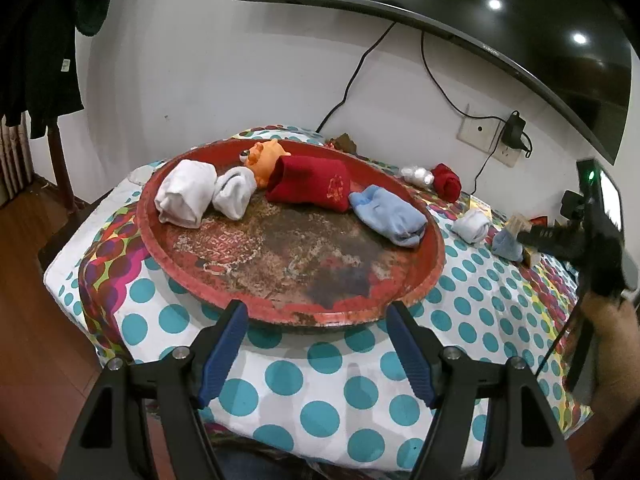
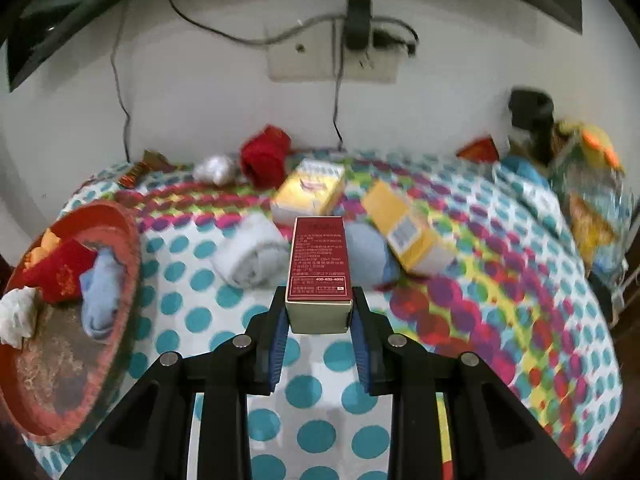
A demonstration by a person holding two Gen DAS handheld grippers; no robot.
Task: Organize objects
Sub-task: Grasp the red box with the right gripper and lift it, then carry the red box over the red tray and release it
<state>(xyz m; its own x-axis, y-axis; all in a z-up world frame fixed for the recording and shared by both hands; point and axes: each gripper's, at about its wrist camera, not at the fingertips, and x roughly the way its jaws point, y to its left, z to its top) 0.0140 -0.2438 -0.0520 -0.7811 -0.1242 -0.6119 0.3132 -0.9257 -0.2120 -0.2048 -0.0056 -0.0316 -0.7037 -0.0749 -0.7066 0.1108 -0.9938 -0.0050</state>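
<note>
My right gripper (image 2: 319, 312) is shut on a dark red box (image 2: 319, 260), held just above the dotted cloth. Behind the box lie a white rolled sock (image 2: 250, 256), a blue sock (image 2: 366, 256) and two yellow boxes (image 2: 308, 192) (image 2: 408, 228). A round red tray (image 1: 420, 276) holds a white sock (image 1: 182, 194), a second white sock (image 1: 234, 192), an orange toy (image 1: 264, 160), a red sock (image 1: 310, 184) and a blue sock (image 1: 390, 214). My left gripper (image 1: 316, 312) hangs open before the tray's near rim, with nothing between its fingers. The right gripper (image 1: 520, 237) shows at the left wrist view's right edge.
A red rolled sock (image 2: 264, 160) and a white bundle (image 2: 216, 170) lie near the wall. Packets and a blue cloth (image 2: 520, 172) crowd the far right of the table. Cables and a socket with a charger (image 2: 358, 24) are on the wall, under a TV (image 1: 480, 12).
</note>
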